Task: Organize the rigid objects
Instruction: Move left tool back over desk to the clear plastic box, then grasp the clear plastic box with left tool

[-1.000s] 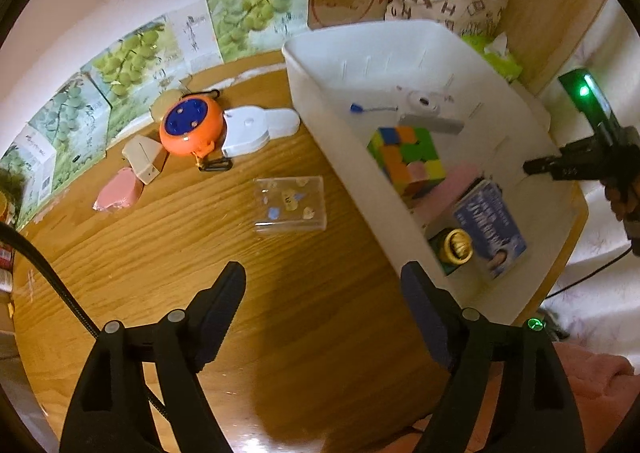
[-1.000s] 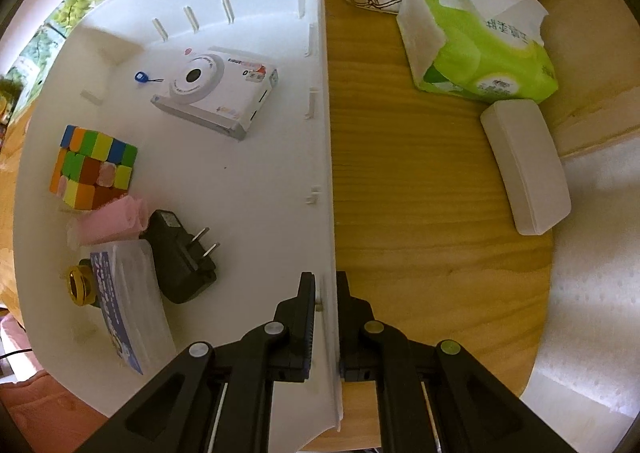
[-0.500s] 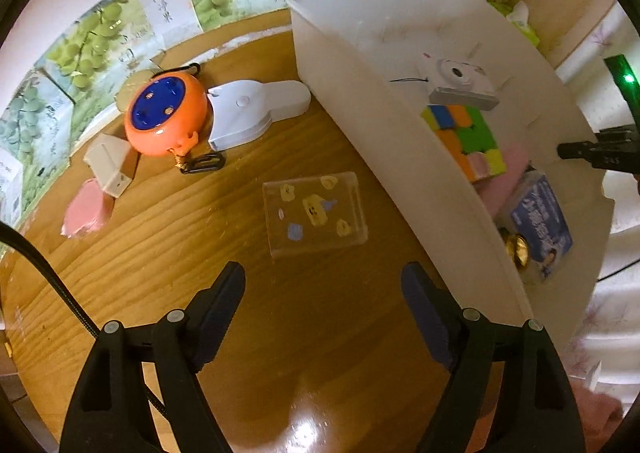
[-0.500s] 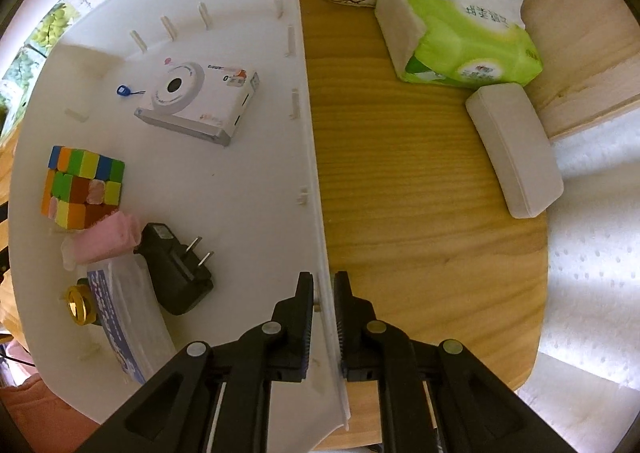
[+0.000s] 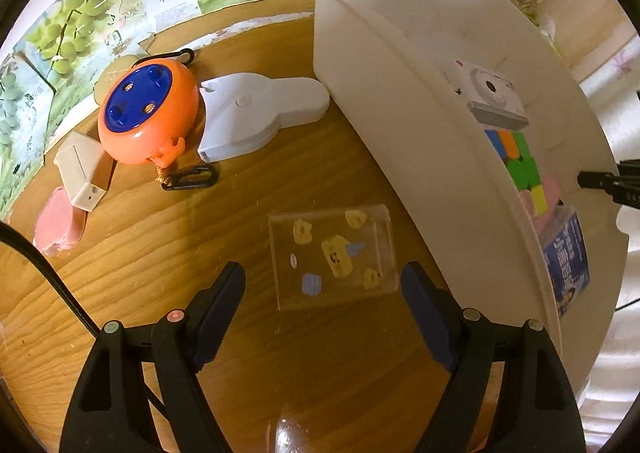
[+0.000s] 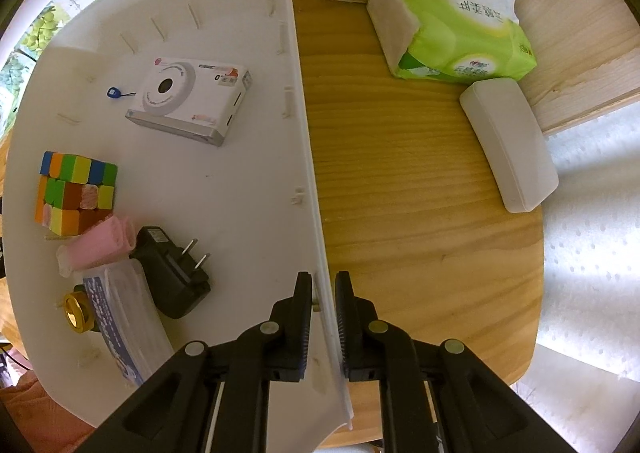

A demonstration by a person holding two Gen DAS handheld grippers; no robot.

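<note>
Sorting partly done: several items already lay in the white plastic bin [image 6: 224, 181].
Left hand-held gripper [image 5: 324, 285] hung spread over the clear stickered box [image 5: 334, 255], lower centre; right hand-held gripper [image 6: 323, 293] pinched the bin wall.

Warm indoor light, fairly dim in left wrist view; wooden table [image 5: 224, 237] shows a glare spot at bottom centre w/ soft shadows under the orange reel [image 5: 148, 113]. Right wrist view brighter: white bin [image 6: 224, 189] near blown out. Both fisheye, straight edges bow, black vignette at corners. Slight softness toward rims.

The bin wall [image 5: 420, 125] hides much of the colour cube [image 5: 520, 165].
</note>
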